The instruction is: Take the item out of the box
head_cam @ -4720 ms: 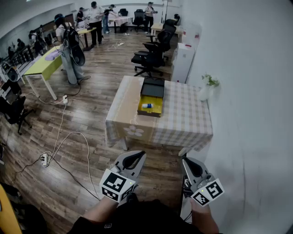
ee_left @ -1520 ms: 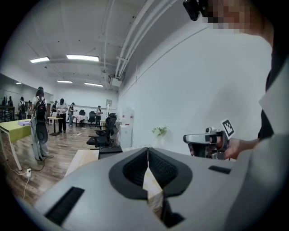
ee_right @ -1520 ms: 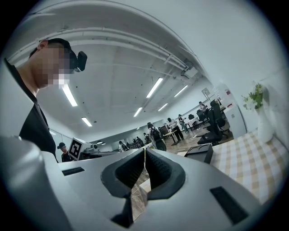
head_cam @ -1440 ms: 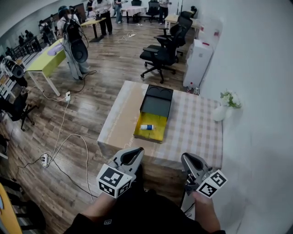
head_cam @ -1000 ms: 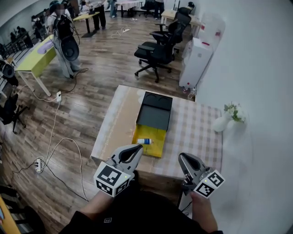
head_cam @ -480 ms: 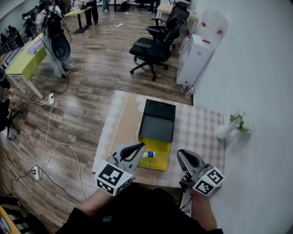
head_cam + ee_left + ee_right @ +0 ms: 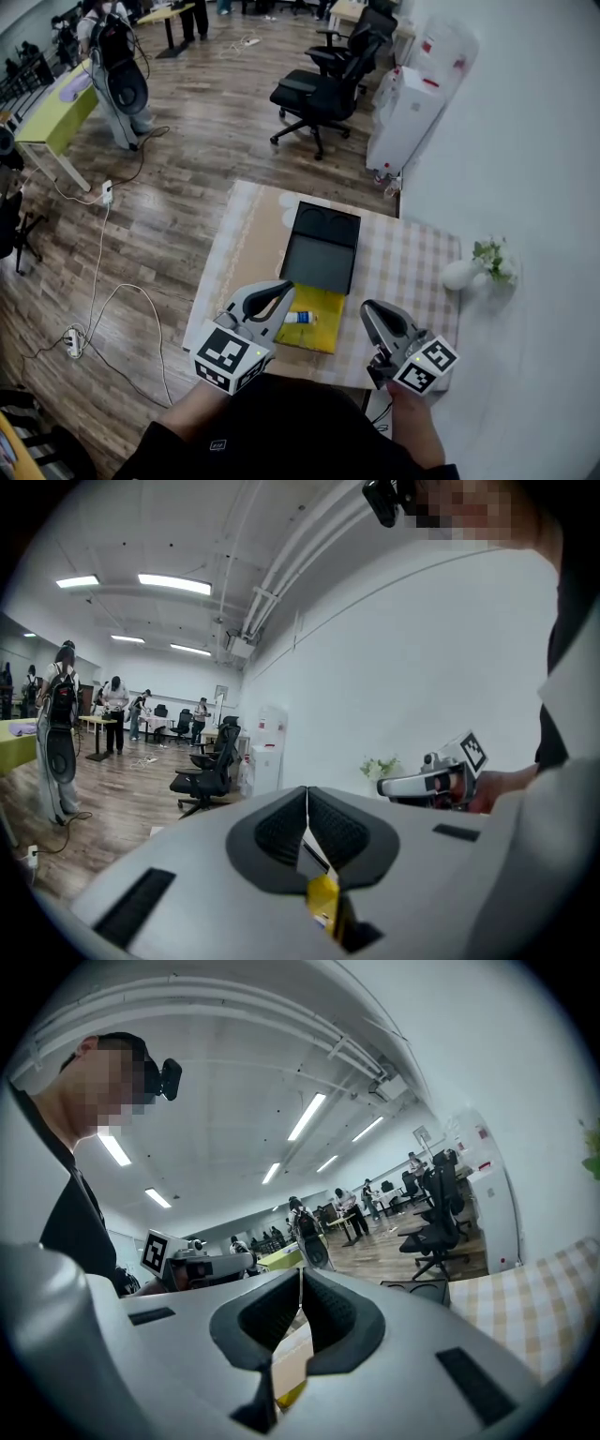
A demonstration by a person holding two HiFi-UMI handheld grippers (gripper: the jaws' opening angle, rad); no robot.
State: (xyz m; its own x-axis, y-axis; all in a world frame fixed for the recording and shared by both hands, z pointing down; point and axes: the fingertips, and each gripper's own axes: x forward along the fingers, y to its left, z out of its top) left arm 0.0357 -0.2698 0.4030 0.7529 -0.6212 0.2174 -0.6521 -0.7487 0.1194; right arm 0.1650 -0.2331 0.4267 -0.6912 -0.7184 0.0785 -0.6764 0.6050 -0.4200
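Observation:
An open box lies on the checked tablecloth [image 7: 403,272]: a yellow tray [image 7: 319,330] with its black lid [image 7: 322,248] folded back behind it. A small white bottle with a blue cap [image 7: 300,317] lies inside the tray. My left gripper [image 7: 284,293] hangs shut and empty just left of the bottle, above the tray's near left corner. My right gripper [image 7: 367,315] is shut and empty to the right of the tray. In the left gripper view the shut gripper [image 7: 307,799] covers most of the yellow tray [image 7: 322,899]. The right gripper view shows its own gripper [image 7: 301,1288] shut too.
A white vase with a plant [image 7: 461,274] stands at the table's right edge by the wall. Behind the table are a black office chair [image 7: 317,94] and a white cabinet [image 7: 405,108]. People stand by a green table [image 7: 52,117] far left. Cables lie on the floor [image 7: 103,300].
The table and box have come much nearer below me. Both grippers, earlier over the floor in front of the table, now hang over its near edge beside the tray. Jaws stayed shut.

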